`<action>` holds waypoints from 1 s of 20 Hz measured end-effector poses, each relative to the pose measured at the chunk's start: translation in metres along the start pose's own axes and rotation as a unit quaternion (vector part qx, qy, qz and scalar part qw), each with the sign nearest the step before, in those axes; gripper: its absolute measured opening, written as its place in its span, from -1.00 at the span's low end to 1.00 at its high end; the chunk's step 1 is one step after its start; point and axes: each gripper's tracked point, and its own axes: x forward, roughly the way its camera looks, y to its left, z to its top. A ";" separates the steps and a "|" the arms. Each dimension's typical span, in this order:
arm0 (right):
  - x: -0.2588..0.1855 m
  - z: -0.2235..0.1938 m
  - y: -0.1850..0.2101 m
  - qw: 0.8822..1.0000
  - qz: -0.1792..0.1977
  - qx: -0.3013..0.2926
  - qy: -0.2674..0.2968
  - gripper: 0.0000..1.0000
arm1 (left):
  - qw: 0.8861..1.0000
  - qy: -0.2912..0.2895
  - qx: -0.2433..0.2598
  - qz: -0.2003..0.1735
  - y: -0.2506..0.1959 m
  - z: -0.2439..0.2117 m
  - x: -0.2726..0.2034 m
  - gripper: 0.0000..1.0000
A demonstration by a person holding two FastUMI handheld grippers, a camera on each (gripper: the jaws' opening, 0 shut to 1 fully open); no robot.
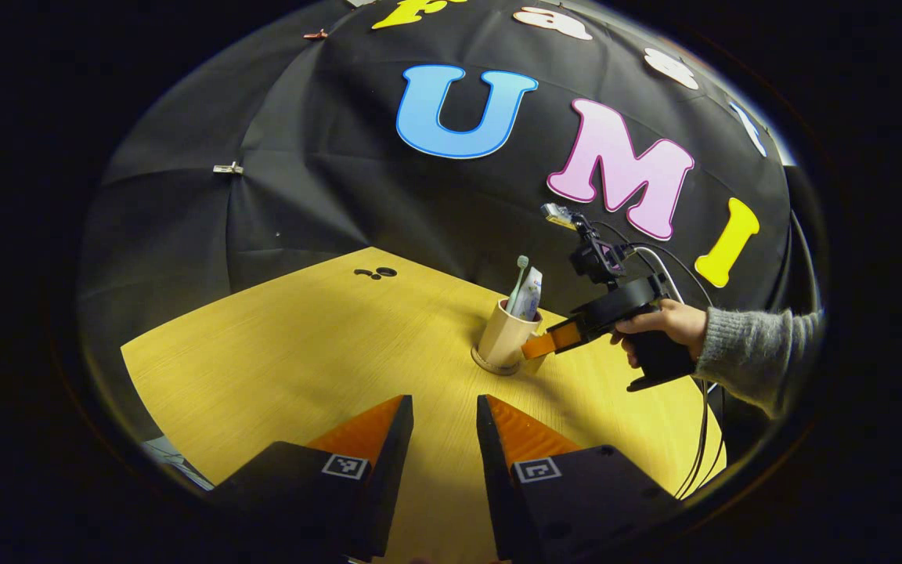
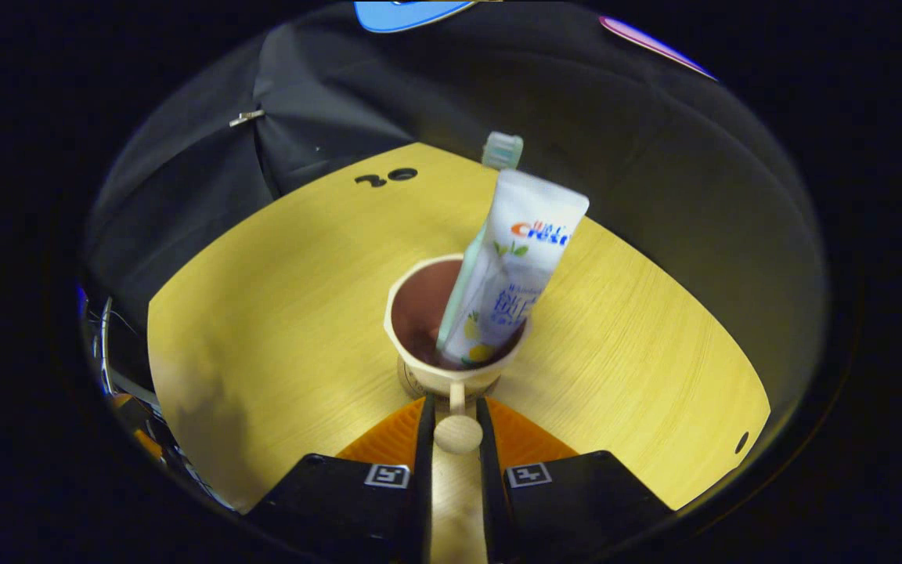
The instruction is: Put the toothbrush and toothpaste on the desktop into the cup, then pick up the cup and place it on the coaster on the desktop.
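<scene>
Two items, the toothbrush [image 2: 503, 149] and the toothpaste [image 2: 515, 266], stand tilted inside the cup [image 2: 420, 376], which sits on the coaster [image 1: 490, 365] toward the far edge of the table [image 1: 279, 345]. The right gripper [image 2: 457, 427] is clenched on the cup's handle [image 2: 458, 433]. The left gripper [image 1: 445, 423] hangs released above the near edge, grasping nothing.

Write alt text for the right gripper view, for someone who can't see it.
The right gripper clamps the handle of a beige cup on a yellow wooden desktop. A toothbrush and a toothpaste tube lean inside the cup.
</scene>
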 end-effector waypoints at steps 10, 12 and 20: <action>-0.036 -0.001 -0.006 0.997 -0.026 0.045 -0.051 -0.13 | 1.000 -0.006 0.011 0.000 -0.001 0.012 -0.018 0.11; -0.054 0.005 -0.006 0.995 -0.034 0.052 -0.079 -0.10 | 1.000 -0.012 0.020 -0.002 -0.004 0.021 -0.025 0.15; -0.165 0.024 0.016 0.975 -0.041 0.071 -0.205 -0.05 | 0.998 -0.039 0.050 -0.026 -0.023 0.062 -0.060 0.18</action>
